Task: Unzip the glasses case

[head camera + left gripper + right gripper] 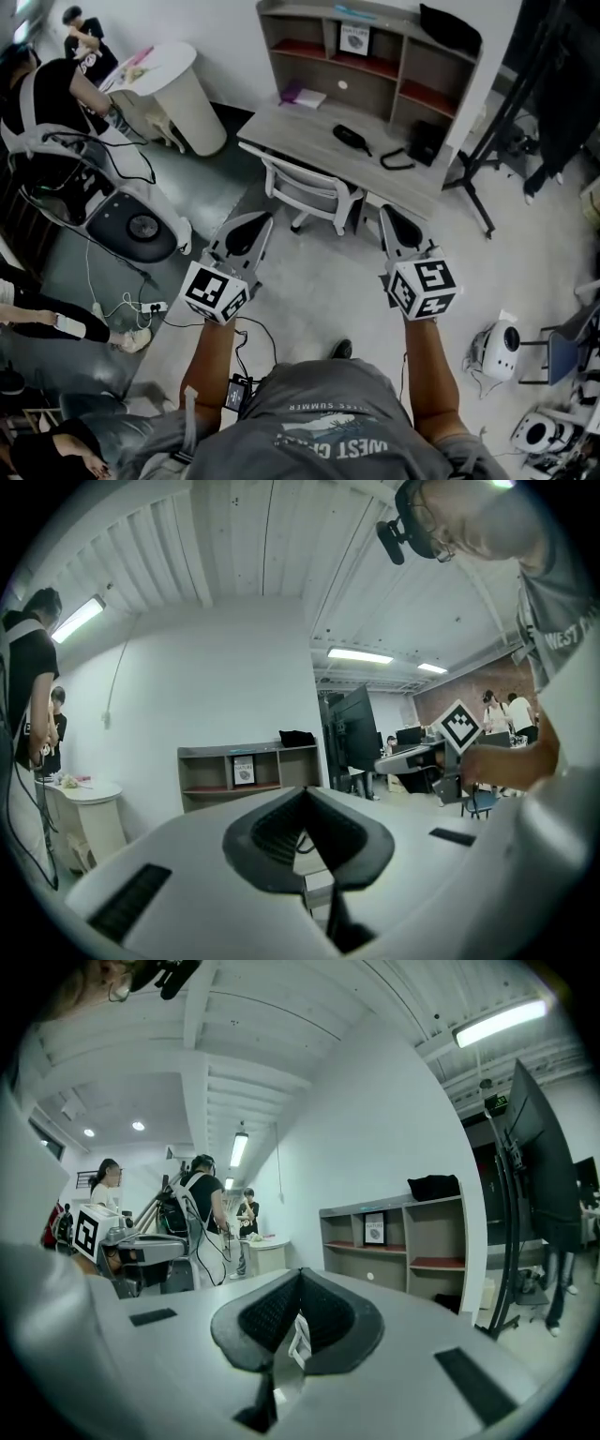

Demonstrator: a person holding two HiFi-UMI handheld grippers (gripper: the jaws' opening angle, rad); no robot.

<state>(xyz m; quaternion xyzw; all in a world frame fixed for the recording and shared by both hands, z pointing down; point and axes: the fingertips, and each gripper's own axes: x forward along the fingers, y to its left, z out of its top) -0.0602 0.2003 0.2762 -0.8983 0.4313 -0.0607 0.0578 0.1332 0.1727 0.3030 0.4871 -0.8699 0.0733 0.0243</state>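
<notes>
The glasses case [352, 138], a black oblong, lies on the grey desk [300, 127] ahead, well beyond both grippers. My left gripper [246, 227] is held out level over the floor and is shut with nothing in it; its dark pads [281, 832] meet in the left gripper view. My right gripper [394, 225] is alongside it, also shut. A small white tab shows in the slit between its pads [267, 1321]. Each gripper shows in the other's view: the right gripper [412, 757], the left gripper [141, 1247]. The jaws hide the case in both gripper views.
A white chair [309, 192] stands pushed in at the desk's front. On the desk are a shelf unit [375, 52], a black looped cable [396, 159] and a black box [427, 141]. A round white table [173, 84], people and floor cables are left; a black stand [502, 122] is right.
</notes>
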